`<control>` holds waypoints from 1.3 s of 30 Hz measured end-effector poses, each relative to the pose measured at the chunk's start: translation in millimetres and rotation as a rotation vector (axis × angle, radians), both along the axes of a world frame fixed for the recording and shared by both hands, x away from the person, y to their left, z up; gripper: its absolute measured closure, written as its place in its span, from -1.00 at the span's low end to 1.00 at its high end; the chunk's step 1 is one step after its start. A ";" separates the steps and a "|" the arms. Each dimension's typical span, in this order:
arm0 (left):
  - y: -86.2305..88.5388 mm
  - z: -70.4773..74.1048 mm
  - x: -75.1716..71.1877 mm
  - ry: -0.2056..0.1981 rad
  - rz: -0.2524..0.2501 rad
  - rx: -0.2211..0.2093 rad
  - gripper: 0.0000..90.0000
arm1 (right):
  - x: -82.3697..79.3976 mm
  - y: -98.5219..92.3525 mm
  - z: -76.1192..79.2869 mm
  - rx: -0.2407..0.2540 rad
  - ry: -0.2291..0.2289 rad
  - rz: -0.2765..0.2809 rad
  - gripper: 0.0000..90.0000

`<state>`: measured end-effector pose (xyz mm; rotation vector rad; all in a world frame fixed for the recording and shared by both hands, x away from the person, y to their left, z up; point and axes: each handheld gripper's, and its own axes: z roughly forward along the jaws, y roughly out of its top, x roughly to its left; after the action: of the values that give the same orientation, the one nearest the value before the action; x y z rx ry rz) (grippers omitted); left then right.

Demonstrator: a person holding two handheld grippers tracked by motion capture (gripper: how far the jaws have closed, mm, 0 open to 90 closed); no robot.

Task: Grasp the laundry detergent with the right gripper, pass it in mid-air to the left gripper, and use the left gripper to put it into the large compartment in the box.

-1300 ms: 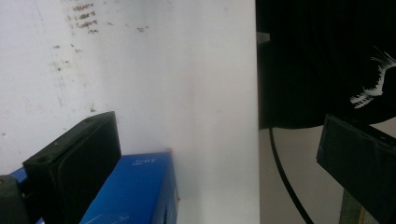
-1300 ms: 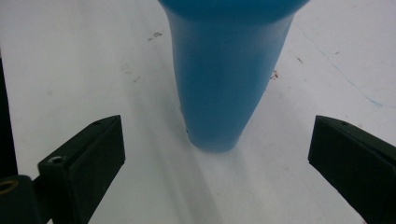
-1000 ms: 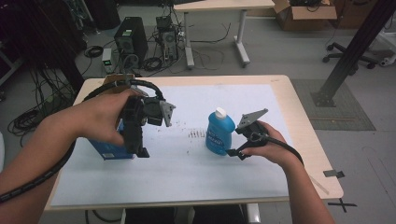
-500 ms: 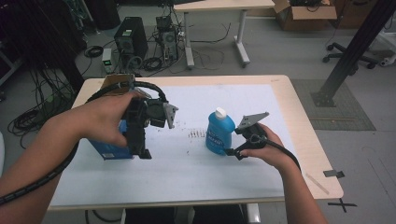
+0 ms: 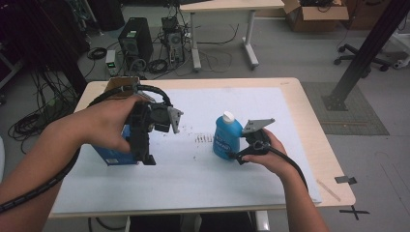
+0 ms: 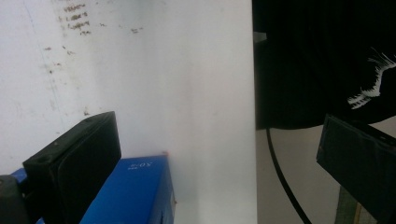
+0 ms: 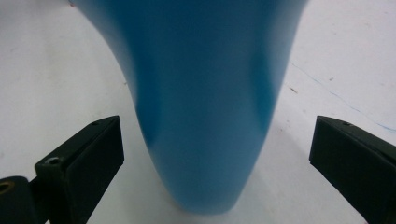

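Blue box [image 5: 112, 154] lies left of the blue bottle [image 5: 226, 137] on the desk [image 5: 309, 145], beside the left gripper [image 6: 219, 154], jaws wide, empty. Bottle: rigid, probably slick plastic (label unreadable); grasp its waist. Right gripper [image 7: 217, 158] straddles it, jaws wide, not touching.

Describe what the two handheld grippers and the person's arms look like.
Both grippers are black. The left gripper is bulky, with blocky matte jaws and a thick ribbed black cable looping behind the forearm. The right gripper carries a grey three-cornered plate on top and trails a smoother black cable. Both forearms are bare: no sleeves, no gloves.
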<state>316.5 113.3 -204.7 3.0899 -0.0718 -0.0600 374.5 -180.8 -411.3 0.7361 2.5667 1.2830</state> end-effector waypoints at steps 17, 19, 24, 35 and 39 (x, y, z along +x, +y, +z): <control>7.3 -1.8 -1.1 0.007 0.011 -0.003 -1.00 | -1.2 10.7 -0.8 0.068 -0.056 -0.030 -0.93; 7.8 -2.1 -1.2 0.005 0.006 -0.001 -1.00 | -1.6 11.9 -1.6 0.070 -0.061 -0.039 -0.92; 9.1 -2.9 -1.7 0.008 0.008 -0.007 -1.00 | -2.0 14.0 -3.8 0.077 -0.083 -0.072 -0.85; 10.2 -5.1 -1.3 0.011 0.012 -0.006 -1.00 | -2.9 13.8 -7.2 0.096 -0.107 -0.100 -0.58; 10.3 -5.9 -1.7 0.012 0.014 -0.008 -1.00 | -2.4 12.9 -8.4 0.101 -0.107 -0.105 -0.53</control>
<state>314.8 123.6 -210.6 3.0813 -0.0499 -0.0783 372.0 -168.0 -419.7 0.7864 2.3622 1.3869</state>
